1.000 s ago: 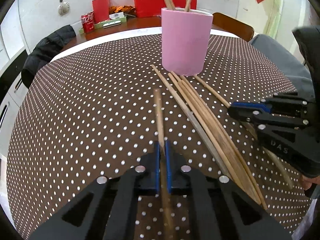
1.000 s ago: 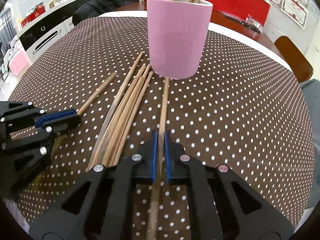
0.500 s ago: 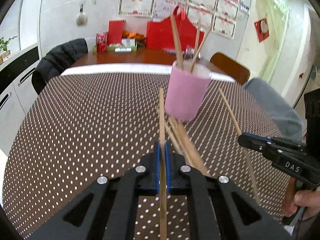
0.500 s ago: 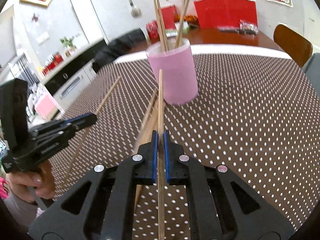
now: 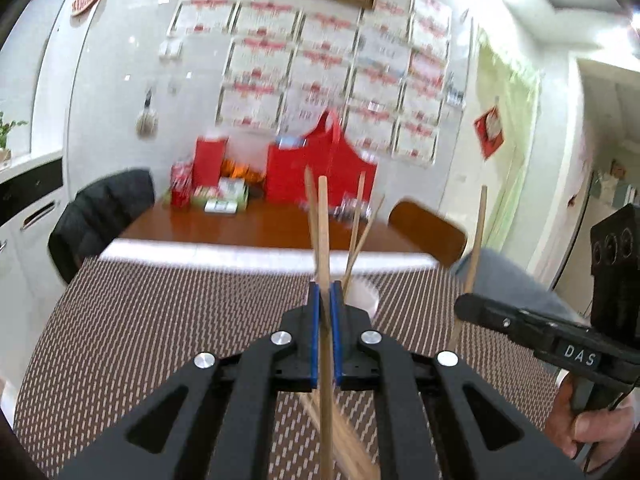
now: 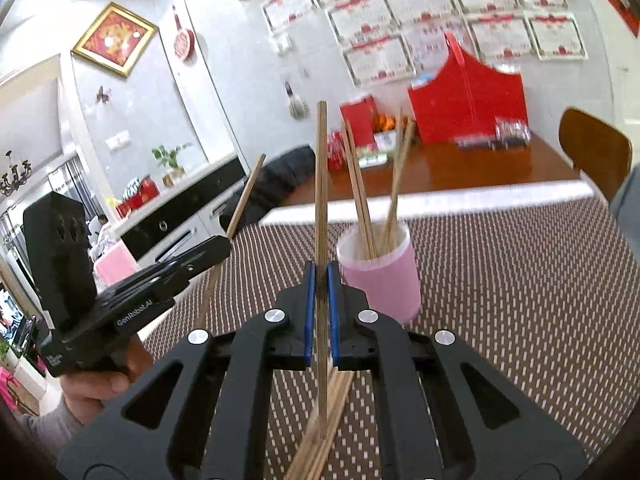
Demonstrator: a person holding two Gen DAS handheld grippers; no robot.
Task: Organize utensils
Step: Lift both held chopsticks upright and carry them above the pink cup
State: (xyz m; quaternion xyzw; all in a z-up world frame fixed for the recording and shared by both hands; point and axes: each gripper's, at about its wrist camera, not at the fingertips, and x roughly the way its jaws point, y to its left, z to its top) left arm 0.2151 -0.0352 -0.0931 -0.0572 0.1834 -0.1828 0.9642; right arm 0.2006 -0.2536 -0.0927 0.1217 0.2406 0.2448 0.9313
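My left gripper is shut on a wooden chopstick and holds it upright above the table. My right gripper is shut on another chopstick, also upright. The pink cup stands on the dotted tablecloth just right of my right gripper and holds several chopsticks. In the left wrist view only the cup's white rim shows behind the fingers. Loose chopsticks lie on the cloth below the grippers. The right gripper with its stick shows at right in the left wrist view.
The brown dotted tablecloth covers the table. A wooden table behind carries red bags and boxes. A brown chair back stands at the far right, a black jacket on a chair at the far left.
Both grippers have lifted higher and tilted up with their chopsticks, now nearly vertical. The cup sits lower and nearer to the fingertips in both views.
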